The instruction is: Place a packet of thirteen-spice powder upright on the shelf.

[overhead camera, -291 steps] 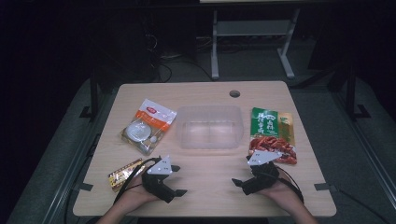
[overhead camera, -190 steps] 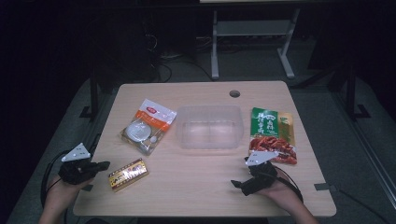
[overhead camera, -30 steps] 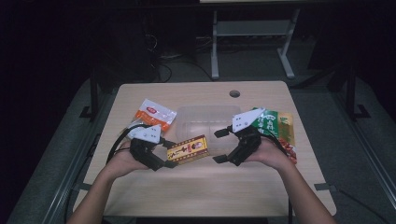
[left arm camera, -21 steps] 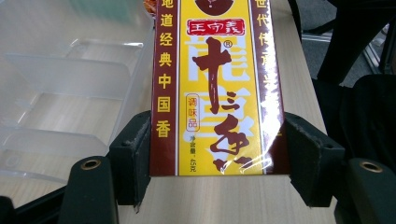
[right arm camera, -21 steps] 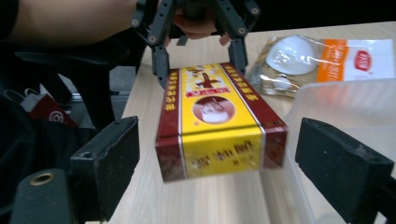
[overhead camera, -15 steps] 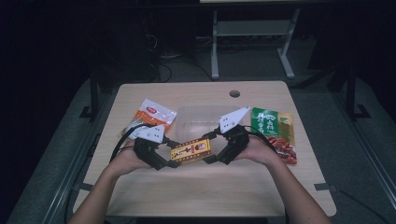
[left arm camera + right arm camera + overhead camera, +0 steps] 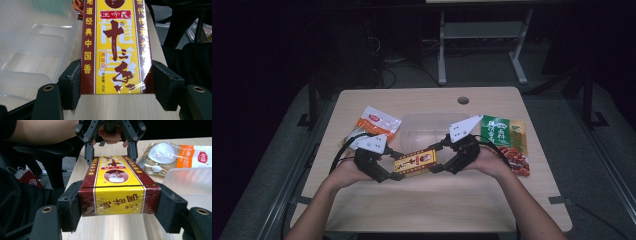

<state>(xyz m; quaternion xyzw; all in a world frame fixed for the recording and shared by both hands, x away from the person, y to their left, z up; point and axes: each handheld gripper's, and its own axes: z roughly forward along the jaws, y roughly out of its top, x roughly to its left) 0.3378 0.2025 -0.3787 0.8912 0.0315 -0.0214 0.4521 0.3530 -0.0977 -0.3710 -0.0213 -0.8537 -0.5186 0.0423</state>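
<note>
Handover step: left gripper [image 7: 393, 168] clamps the spice box [image 7: 414, 163]; right gripper [image 7: 437, 159], jaws just closing, grips its far end. Next, I release left.

clear tray [image 7: 422, 131] just behind box [image 7: 414, 163]

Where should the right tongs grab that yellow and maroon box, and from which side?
Take its free short end, pads on the two long maroon sides, coming in lengthwise opposite the left tongs, which clamp the other end. The yellow and maroon box is long with flat sides and held level. The right tongs have just been closing there, the box between their pads.
</note>
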